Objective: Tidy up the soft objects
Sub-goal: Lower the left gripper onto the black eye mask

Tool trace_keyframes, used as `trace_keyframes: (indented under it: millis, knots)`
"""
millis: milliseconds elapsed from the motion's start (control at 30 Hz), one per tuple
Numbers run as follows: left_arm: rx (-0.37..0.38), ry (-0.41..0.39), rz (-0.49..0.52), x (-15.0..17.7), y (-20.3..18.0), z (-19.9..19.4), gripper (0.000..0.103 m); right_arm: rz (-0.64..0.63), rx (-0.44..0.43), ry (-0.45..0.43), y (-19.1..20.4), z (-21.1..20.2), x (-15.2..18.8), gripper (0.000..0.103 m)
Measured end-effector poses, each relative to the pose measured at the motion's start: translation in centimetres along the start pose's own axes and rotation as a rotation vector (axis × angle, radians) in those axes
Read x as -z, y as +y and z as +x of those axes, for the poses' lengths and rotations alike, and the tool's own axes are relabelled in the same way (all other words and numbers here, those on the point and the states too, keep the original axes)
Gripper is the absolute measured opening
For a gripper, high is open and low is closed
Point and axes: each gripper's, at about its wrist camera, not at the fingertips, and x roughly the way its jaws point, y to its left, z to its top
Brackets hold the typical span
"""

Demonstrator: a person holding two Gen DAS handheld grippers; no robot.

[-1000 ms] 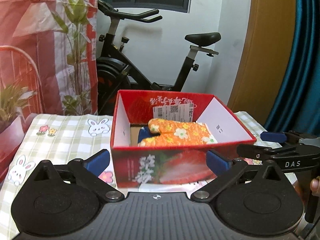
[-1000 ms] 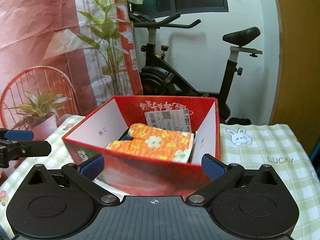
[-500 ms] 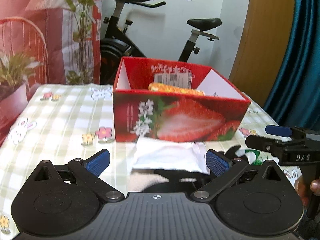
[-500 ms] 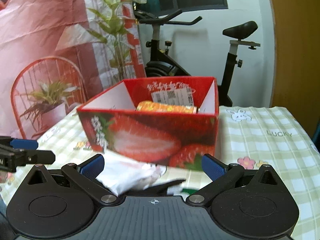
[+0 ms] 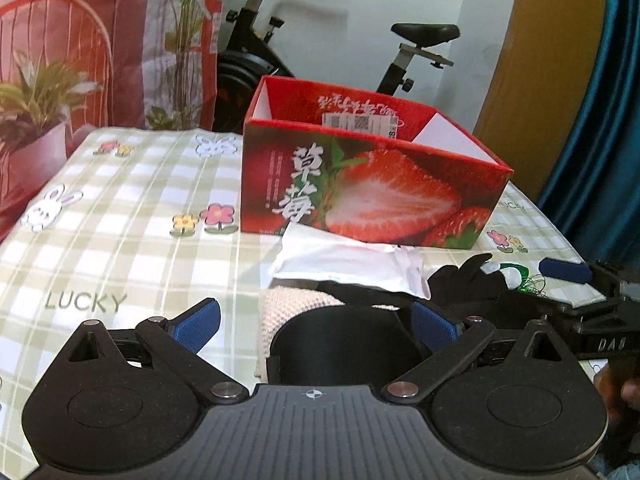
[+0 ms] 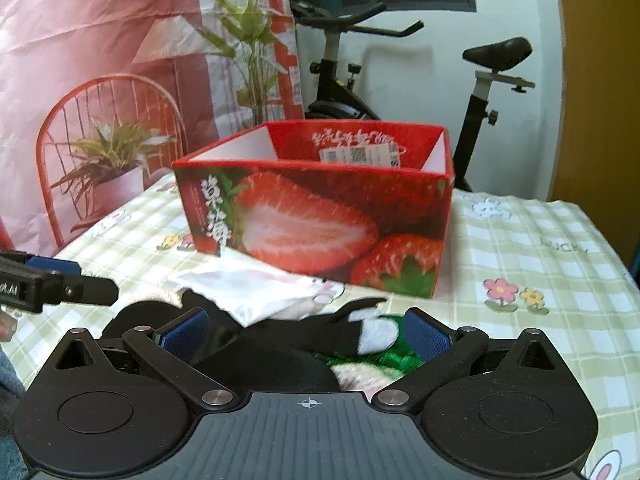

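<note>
Both claws wide apart — left claw (image 5: 316, 322), right claw (image 6: 306, 330) — above soft pile (image 5: 348, 264).

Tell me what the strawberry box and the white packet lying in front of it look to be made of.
Strawberry box: likely cardboard with a printed, slightly glossy outside; plain white inner walls and straight folded edges suggest this.
White packet: seems thin soft plastic or fabric; it lies limp with crinkled, gathered edges. Which one is unclear.

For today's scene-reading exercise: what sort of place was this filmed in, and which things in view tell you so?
Most likely a room in a home. An exercise bike stands by the wall behind a table with a bunny-print checked cloth, a teal curtain hangs at one side, and a strawberry box sits beside loose soft items.
</note>
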Motion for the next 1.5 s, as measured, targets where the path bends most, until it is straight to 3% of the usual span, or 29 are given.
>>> trace_keyframes:
  millis: [367, 533, 700, 1000, 1500]
  knots:
    - [0.006, 0.018, -0.048, 0.6, 0.7, 0.7, 0.097, -0.001, 0.021, 0.025, -0.1, 0.3, 0.6, 0.103]
    - [0.037, 0.034, -0.058, 0.9, 0.7, 1.0, 0.087, -0.002, 0.001, 0.027, -0.1, 0.4, 0.7, 0.102]
    - [0.052, 0.04, -0.054, 1.0, 0.6, 1.1, 0.075, -0.017, -0.031, 0.019, 0.5, -0.4, 0.7, 0.091]
    - [0.045, 0.072, -0.06, 1.2, 0.7, 1.5, 0.074, -0.013, -0.051, 0.065, 1.0, -1.1, 1.5, 0.085]
    - [0.059, 0.145, -0.084, 2.0, 0.9, 2.5, 0.074, 0.092, -0.061, 0.191, -0.4, 0.4, 2.8, 0.086]
